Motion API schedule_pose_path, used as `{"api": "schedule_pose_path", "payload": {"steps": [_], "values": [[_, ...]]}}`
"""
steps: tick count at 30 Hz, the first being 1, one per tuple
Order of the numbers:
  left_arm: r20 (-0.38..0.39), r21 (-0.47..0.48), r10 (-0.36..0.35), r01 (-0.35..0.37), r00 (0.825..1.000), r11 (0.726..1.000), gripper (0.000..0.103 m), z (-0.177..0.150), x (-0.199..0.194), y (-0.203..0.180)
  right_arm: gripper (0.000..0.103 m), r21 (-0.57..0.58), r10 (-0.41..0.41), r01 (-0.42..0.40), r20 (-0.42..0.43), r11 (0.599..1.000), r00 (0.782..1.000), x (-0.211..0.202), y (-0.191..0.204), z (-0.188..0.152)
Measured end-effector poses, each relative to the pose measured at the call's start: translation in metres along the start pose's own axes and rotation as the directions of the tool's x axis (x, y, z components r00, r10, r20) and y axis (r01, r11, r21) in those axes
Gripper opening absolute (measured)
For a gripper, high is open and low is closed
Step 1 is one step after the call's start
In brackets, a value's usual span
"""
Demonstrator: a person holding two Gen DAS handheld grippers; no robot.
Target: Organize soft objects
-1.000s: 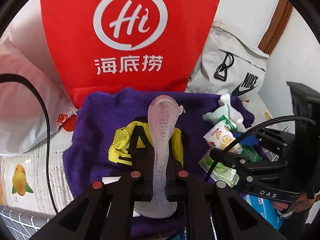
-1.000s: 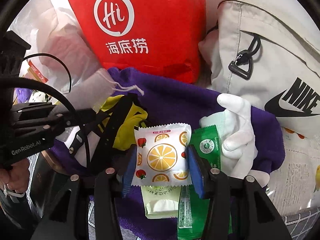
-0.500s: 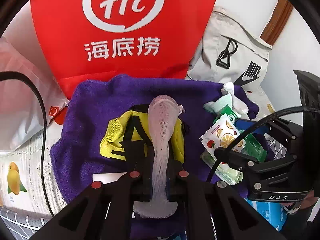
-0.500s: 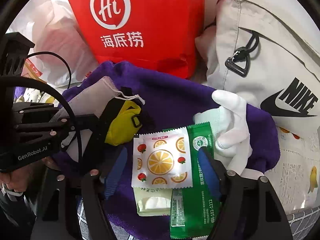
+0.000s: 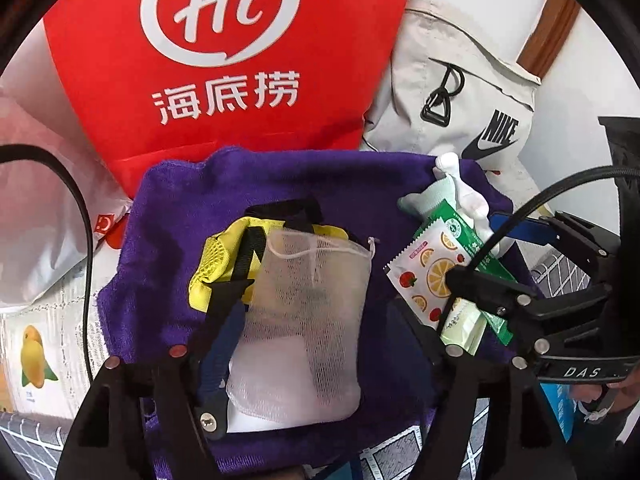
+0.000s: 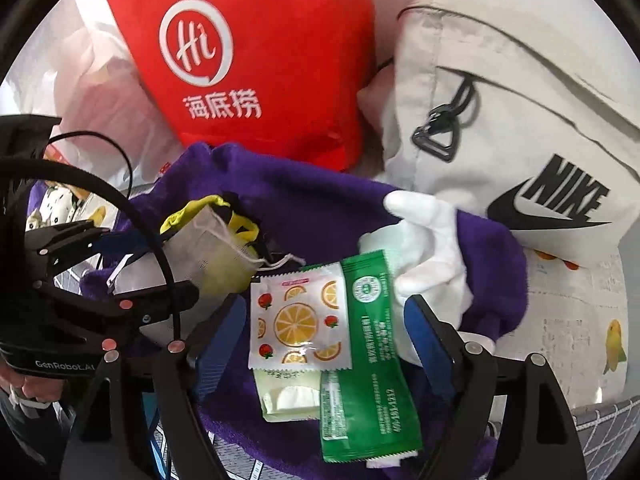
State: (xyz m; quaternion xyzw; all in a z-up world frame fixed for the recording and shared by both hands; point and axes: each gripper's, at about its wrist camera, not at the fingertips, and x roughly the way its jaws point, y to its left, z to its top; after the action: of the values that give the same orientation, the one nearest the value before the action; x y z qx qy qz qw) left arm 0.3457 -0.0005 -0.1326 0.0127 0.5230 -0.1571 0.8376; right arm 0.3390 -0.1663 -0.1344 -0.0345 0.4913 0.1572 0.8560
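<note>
Our left gripper (image 5: pixel 316 344) has just been opening and its jaws now stand wide apart, with the white mesh pouch (image 5: pixel 308 320) lying loose between them; we cannot tell whether a finger still brushes it. Our right gripper (image 6: pixel 324 328) has also just been opening, its blue pads apart on either side of the orange-print packet (image 6: pixel 300 318) and the green packet (image 6: pixel 372 356), pressing on neither. Both piles rest on the purple towel (image 5: pixel 192 196), the pouch partly over a yellow and black mesh bag (image 5: pixel 218 260). A white glove (image 6: pixel 428 240) lies at the towel's far right edge. The red bag (image 5: pixel 224 56) and the grey Nike bag (image 6: pixel 500 120) stand close behind the towel, leaving little room there.
</note>
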Motion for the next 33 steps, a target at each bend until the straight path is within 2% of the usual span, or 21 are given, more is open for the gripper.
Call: {"api": "schedule_pose_path", "payload": {"steps": [5, 9, 14, 18, 26, 33], "values": [[-0.003, -0.02, 0.041, -0.041, 0.999, 0.999, 0.081, 0.003, -0.009, -0.006, 0.09, 0.048, -0.06, 0.06, 0.014, 0.997, 0.998, -0.016, -0.01, 0.0], [0.001, -0.04, 0.077, -0.077, 0.997, 0.996, 0.089, 0.0, -0.027, -0.009, 0.096, 0.079, -0.119, 0.115, 0.043, 0.99, 0.992, -0.037, -0.012, -0.004], [0.006, -0.055, 0.106, -0.105, 0.994, 0.993, 0.089, -0.005, -0.051, -0.019, 0.098, 0.103, -0.146, 0.141, 0.038, 0.985, 0.989, -0.067, -0.01, -0.02], [0.039, -0.049, 0.13, -0.128, 0.991, 0.991, 0.089, -0.014, -0.081, -0.032, 0.099, 0.128, -0.153, 0.144, 0.059, 0.981, 0.987, -0.099, -0.002, -0.04], [0.104, -0.077, 0.179, -0.172, 0.978, 0.982, 0.089, -0.065, -0.152, -0.059, 0.103, 0.163, -0.143, 0.119, 0.143, 0.979, 0.979, -0.173, 0.027, -0.082], [0.138, -0.122, 0.176, -0.159, 0.975, 0.98, 0.089, -0.125, -0.194, -0.082, 0.103, 0.132, -0.108, 0.085, 0.182, 0.988, 0.977, -0.216, 0.063, -0.127]]}}
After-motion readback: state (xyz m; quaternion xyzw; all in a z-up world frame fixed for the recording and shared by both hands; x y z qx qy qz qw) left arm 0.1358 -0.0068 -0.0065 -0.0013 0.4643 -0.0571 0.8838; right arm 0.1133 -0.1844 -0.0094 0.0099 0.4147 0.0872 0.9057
